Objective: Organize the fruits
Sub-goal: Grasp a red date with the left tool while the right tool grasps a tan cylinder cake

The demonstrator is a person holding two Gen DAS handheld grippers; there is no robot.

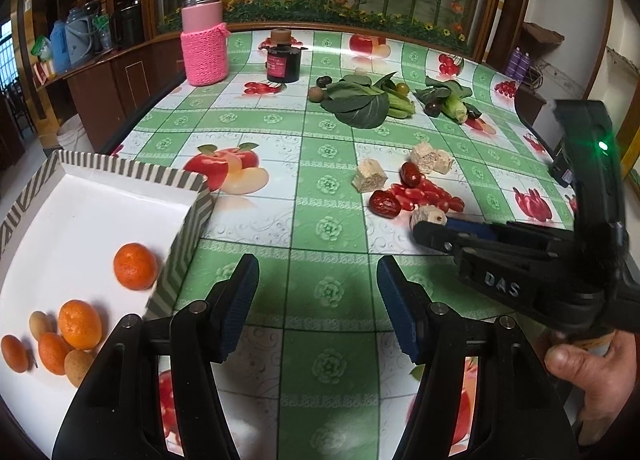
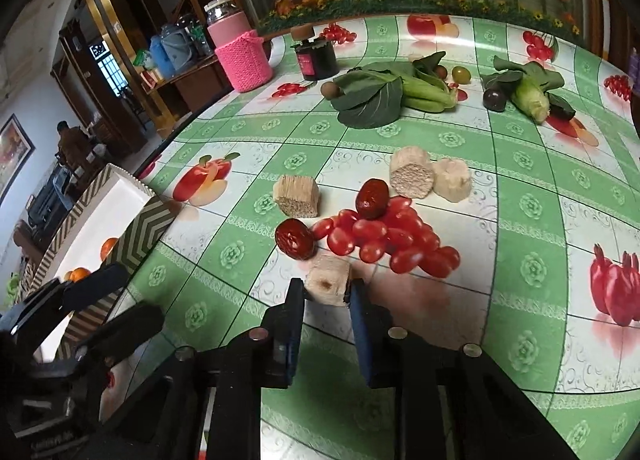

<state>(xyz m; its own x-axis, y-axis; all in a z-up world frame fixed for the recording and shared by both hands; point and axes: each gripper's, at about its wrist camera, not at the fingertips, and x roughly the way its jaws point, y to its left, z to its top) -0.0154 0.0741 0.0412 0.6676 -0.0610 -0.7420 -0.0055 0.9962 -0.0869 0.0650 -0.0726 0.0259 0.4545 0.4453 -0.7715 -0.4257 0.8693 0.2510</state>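
Desk [image 2: 520,164] under green fruit-print oilcloth carries my whole stock: a striped paper tray [image 1: 176,176] at its left edge, kept close so sorted oranges [image 1: 135,266] collect there, then greens and corn at the back, a heap of cherry tomatoes [image 2: 394,238] with two wrinkled red dates [image 2: 295,239] mid-desk. My right claw [image 2: 326,294] has its pads against both sides of a pale, fibrous sugarcane chunk [image 2: 328,284] just in front of the tomatoes, apparently gripping it for the tray. My left claw [image 1: 318,308] hangs spread wide and empty beside the tray.
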